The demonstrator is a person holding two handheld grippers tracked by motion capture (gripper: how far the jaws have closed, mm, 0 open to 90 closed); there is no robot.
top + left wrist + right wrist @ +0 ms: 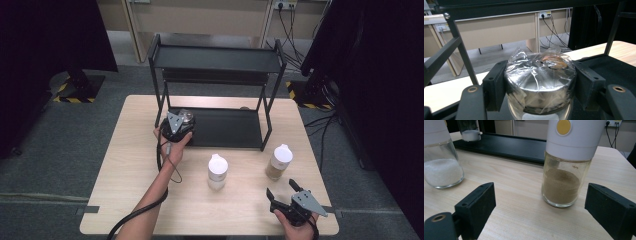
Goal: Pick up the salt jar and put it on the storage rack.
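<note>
A round metal tin (pixel 540 82) wrapped in clear plastic film sits between the pads of my left gripper (pixel 540 90), which is shut on its sides. In the high view that gripper (pixel 176 125) holds the tin (pixel 186 118) at the left end of the black shelf's lower tier (pixel 225 129). My right gripper (pixel 282 190) hovers near the table's front right corner, jaws open and empty. In the right gripper view, the glass jar of brown powder (pixel 566 177) with a white lid stands just beyond the open gripper (pixel 540 216), apart from both pads.
A second white-lidded jar holding white powder (pixel 217 171) stands mid-table, left of the brown jar (pixel 278 161). The two-tier black metal shelf (pixel 215 57) fills the back of the wooden table (pixel 135 165). Cables trail from both grippers.
</note>
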